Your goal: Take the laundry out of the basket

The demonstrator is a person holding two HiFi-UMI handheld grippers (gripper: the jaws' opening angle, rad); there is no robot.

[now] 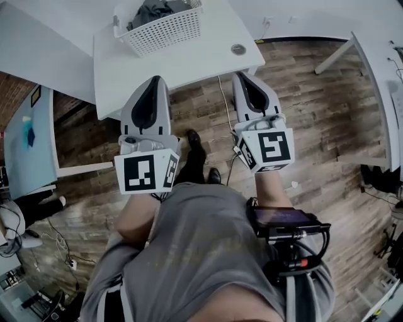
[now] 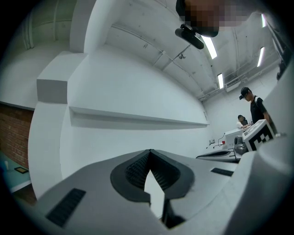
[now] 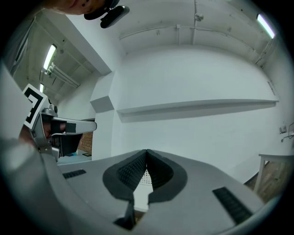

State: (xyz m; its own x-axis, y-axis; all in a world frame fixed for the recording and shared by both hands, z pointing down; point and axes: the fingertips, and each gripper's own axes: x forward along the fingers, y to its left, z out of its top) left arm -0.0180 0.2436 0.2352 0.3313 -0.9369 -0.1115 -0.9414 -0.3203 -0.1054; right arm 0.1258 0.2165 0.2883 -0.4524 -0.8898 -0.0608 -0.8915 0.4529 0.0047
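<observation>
Both grippers are shut w/ nothing between the jaws. My left gripper (image 1: 155, 80) & right gripper (image 1: 238, 75) point side by side at the near edge of a white table (image 1: 123, 75). Basket (image 1: 167, 33) sits further back on it, apart from both tips, dark laundry (image 1: 153, 11) inside.

White table (image 1: 126, 69) ahead of me, with a round grey cable port (image 1: 238, 49) near its right corner and a thin cable (image 1: 224, 104) hanging from its front edge over the wooden plank floor (image 1: 315, 126), where my dark shoes (image 1: 192, 139) stand. Second white table (image 1: 378, 75) at right; brick wall (image 1: 9, 94) and pale blue surface (image 1: 28, 144) at left. Left gripper view: a person in a dark cap (image 2: 254, 108) and a second person (image 2: 240, 120) far off, under strip ceiling lights (image 2: 212, 47).
</observation>
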